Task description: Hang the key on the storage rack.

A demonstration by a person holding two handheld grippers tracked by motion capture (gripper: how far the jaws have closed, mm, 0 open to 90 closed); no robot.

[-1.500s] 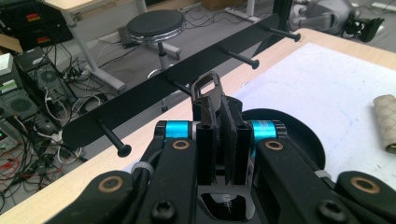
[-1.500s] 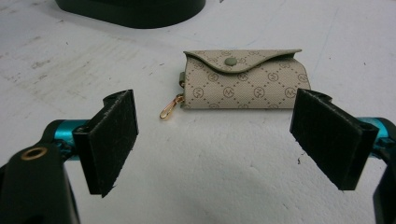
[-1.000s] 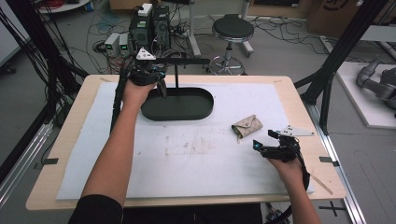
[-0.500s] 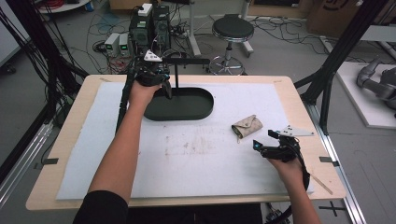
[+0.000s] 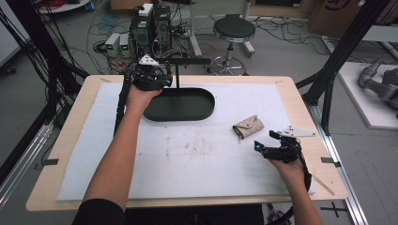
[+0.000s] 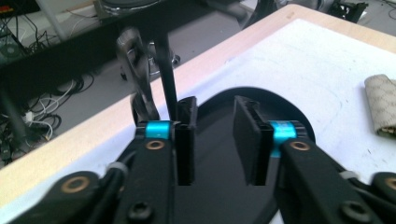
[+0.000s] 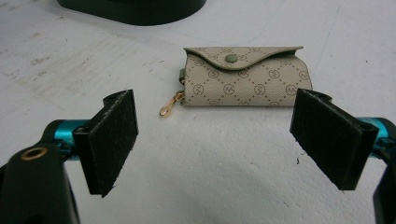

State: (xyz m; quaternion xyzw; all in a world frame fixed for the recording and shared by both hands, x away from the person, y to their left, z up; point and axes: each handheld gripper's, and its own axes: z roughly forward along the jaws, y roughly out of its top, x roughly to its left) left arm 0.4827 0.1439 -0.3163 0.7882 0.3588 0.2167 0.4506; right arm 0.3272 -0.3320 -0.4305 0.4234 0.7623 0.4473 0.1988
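Nearest the person, the right gripper (image 5: 268,143) rests low on the white mat (image 5: 197,154) with its jaws spread wide and nothing between them. Just beyond its fingertips lies the beige patterned pouch (image 7: 246,77), flap snapped shut, its small gold clasp (image 7: 171,103) pointing toward the left jaw; pouch and gripper stand apart. Farther back, the left gripper (image 6: 215,135) hovers over the near-left rim of the black oval base (image 5: 180,104), jaws narrowly parted and holding nothing. The thin black post (image 6: 166,77) rises just beside its left jaw.
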